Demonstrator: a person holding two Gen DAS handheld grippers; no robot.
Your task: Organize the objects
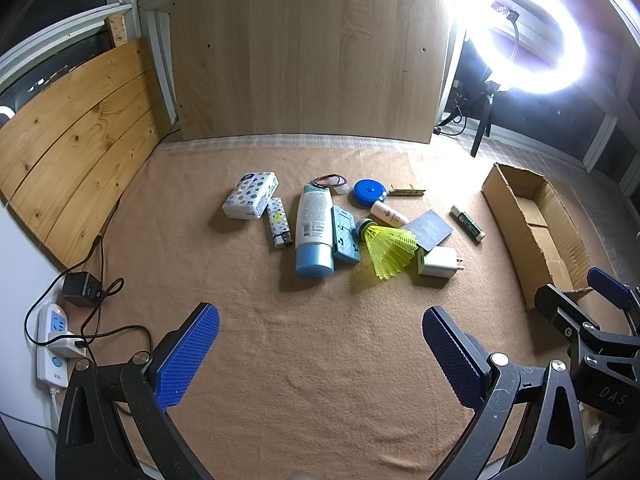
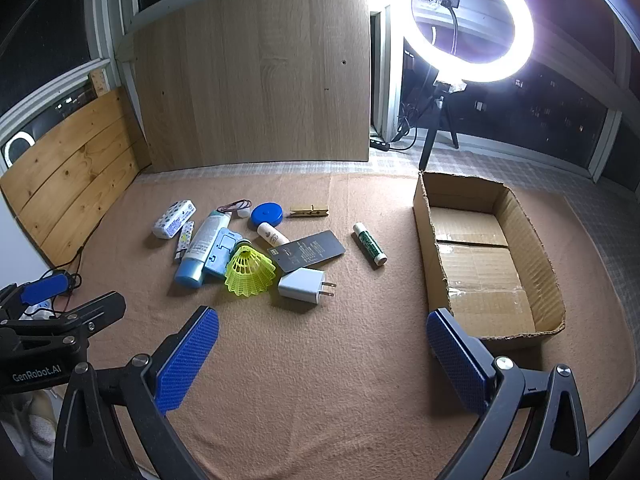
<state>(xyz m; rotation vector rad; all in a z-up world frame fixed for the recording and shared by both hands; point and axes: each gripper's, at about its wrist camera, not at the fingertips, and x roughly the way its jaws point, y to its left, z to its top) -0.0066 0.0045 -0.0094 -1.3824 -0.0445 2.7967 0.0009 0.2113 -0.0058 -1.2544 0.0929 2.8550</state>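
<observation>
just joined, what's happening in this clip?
Nothing is being handled yet. A person holds two tools, the left tool and the right tool, both open and empty, hovering above the tan blanket. A cluster of small items lies untouched ahead: a yellow shuttlecock, white charger, blue-capped bottle, tissue pack and glue stick. The cardboard box to the right is empty, so sorting hasn't started.

ring light (image 2: 467, 24) lit | power strip (image 1: 52, 344) | wood panel (image 2: 256, 76) upright
</observation>
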